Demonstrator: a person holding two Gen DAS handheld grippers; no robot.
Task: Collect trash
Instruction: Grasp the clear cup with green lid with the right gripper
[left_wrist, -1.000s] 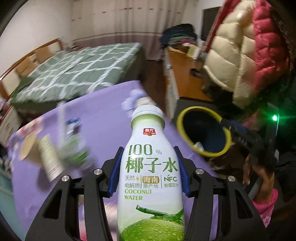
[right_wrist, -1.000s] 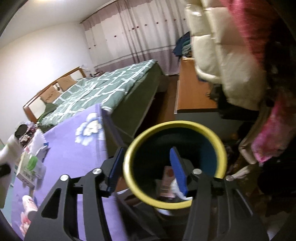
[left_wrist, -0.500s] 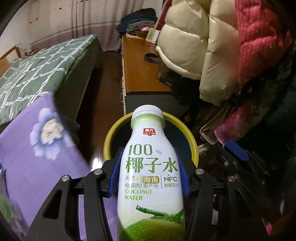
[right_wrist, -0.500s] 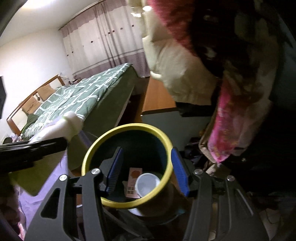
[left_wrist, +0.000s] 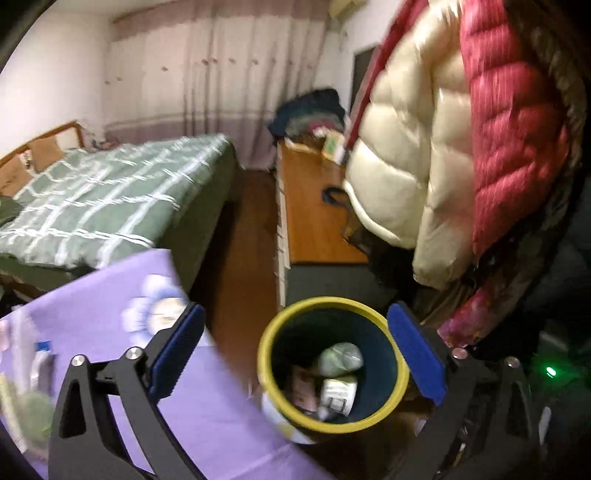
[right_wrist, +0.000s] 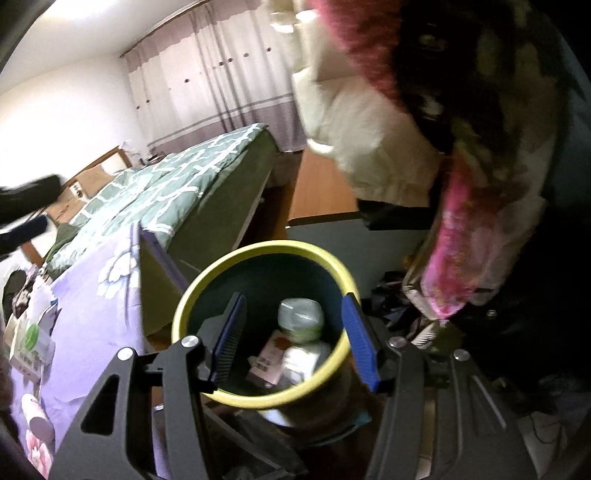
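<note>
Once left gripper (left_wrist: 295, 354) jaws had just been opened wide, nothing was held; coconut water bottle (right_wrist: 301, 319) was seen dropped inside yellow-rimmed bin (right_wrist: 258, 254). Bin rim was gripped by half-open right gripper (right_wrist: 295, 339). 1 item was judged binned; more trash (right_wrist: 31, 339) left on purple cloth (left_wrist: 110, 306).

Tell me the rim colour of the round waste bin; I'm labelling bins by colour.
Yellow, on the dark-walled round waste bin; clearest in the right wrist view.

Purple flowered tablecloth (right_wrist: 77, 317) on table at left, packets (right_wrist: 29, 339) lying on it; green checked bed (left_wrist: 110, 199) beyond.
</note>
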